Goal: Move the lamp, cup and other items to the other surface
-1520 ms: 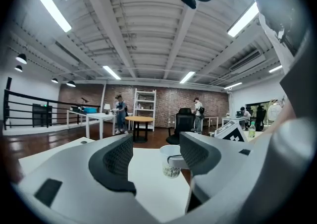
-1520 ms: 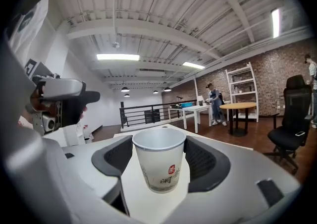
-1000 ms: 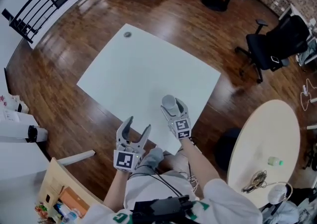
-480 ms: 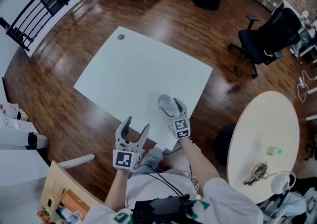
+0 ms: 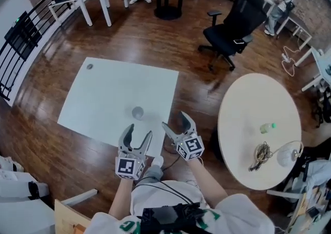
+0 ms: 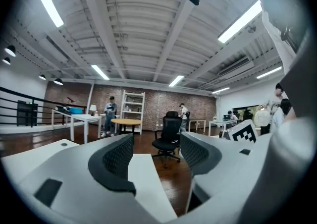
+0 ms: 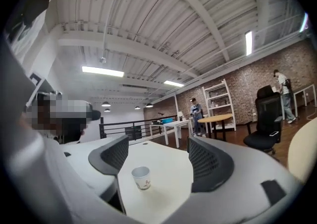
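The white rectangular tabletop (image 5: 114,93) took up the middle of the head view, and the round cream tabletop (image 5: 253,108) lay to its right across a gap of wooden floor, two surfaces in play, with one black office chair (image 5: 230,23) beyond them. Both grippers hung level at the near edge of the white tabletop. The left gripper (image 5: 137,134) had its fingers (image 6: 116,161) spread wide with only the room between them. The right gripper (image 5: 176,122) had just been opening, and its fingers (image 7: 210,163) stood about as far apart as they go. The cup only lined up between them, well ahead on the white tabletop and untouched. Three things remained on the round tabletop. One lamp (image 5: 287,156) sat near its right edge. It looked top-heavy on a thin arm, so I judged the base or lower stem the safer hold, though its details were too small to make out. One tangle of cable (image 5: 259,154) lay just beside it, limp and likely to trail, best pinched through the bunched middle. The single cup (image 5: 137,112) stood upright on the white tabletop, near its front edge. It looked like paper, light and easily crushed, so a soft squeeze across the wall would suit it. One small green-topped item (image 5: 267,127) stood farther back on the round tabletop. It was probably rigid and light, to be taken around its body.
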Demonstrator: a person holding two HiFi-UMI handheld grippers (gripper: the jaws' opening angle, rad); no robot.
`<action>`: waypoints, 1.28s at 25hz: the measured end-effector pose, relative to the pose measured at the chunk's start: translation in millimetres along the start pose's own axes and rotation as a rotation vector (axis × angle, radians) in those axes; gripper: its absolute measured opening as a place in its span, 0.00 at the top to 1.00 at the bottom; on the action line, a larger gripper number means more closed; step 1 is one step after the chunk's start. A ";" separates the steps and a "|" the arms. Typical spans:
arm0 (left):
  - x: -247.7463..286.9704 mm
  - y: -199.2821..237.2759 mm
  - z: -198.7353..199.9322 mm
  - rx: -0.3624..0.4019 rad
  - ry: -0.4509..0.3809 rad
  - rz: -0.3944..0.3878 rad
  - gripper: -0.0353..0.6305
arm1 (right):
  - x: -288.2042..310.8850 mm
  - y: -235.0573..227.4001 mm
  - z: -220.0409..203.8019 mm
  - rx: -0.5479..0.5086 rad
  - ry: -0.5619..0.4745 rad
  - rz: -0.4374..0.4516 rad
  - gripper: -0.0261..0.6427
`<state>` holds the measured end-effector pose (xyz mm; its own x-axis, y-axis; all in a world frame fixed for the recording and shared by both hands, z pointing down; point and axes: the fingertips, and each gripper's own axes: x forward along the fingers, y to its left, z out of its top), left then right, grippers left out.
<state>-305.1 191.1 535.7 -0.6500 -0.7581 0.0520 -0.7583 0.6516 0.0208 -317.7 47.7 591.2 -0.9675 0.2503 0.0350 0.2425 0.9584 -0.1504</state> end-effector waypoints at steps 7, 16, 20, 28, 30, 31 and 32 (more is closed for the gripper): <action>55.2 -114.4 29.1 -0.007 -0.033 -0.268 0.51 | -133.6 -68.4 65.6 -0.048 -0.116 -0.258 0.35; 86.6 -283.9 34.2 0.039 -0.069 -0.658 0.51 | -334.6 -132.1 82.0 -0.052 -0.191 -0.693 0.35; 80.6 -346.4 30.6 0.032 -0.057 -0.786 0.51 | -406.1 -133.3 73.8 -0.047 -0.209 -0.827 0.35; 64.5 -433.2 26.9 0.003 -0.050 -0.963 0.51 | -497.6 -123.0 71.1 -0.041 -0.253 -0.991 0.37; 60.8 -447.8 27.3 -0.002 -0.059 -0.998 0.51 | -510.8 -120.3 71.5 -0.036 -0.256 -1.012 0.38; 58.2 -454.0 27.4 -0.007 -0.063 -1.019 0.51 | -515.8 -118.6 72.1 -0.038 -0.255 -1.021 0.38; 55.6 -459.6 28.0 -0.012 -0.064 -1.038 0.51 | -520.6 -117.4 72.2 -0.047 -0.251 -1.032 0.39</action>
<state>5.9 -151.3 501.0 0.3203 -0.9460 -0.0505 -0.9460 -0.3222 0.0350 152.3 -205.0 519.3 -0.6920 -0.7173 -0.0816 -0.7068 0.6962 -0.1256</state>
